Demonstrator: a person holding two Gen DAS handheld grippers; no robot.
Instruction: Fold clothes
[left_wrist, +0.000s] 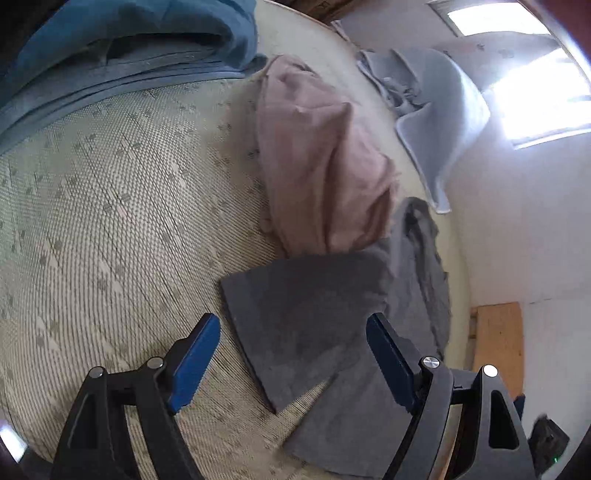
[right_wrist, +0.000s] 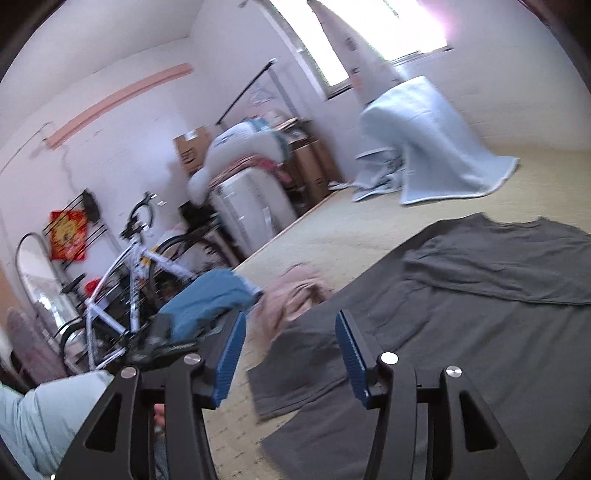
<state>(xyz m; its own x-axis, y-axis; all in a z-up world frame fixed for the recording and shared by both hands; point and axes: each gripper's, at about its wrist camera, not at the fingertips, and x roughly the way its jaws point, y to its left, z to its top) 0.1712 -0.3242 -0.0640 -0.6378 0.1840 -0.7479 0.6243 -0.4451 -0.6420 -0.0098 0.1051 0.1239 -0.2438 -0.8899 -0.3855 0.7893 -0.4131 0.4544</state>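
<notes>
While our left gripper (left_wrist: 291, 354) and right gripper (right_wrist: 290, 354) both gape empty, we see the grey shirt (right_wrist: 461, 314) spread on the mat (left_wrist: 110, 221), pink garment (left_wrist: 325, 166) at its twelve o'clock.

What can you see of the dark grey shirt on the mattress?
The dark grey shirt is soft knit cloth, spread flat on the patterned mattress. One sleeve lies out flat; the far side is folded over the body. A crumpled pink garment touches its edge. No jaws touch it.
</notes>
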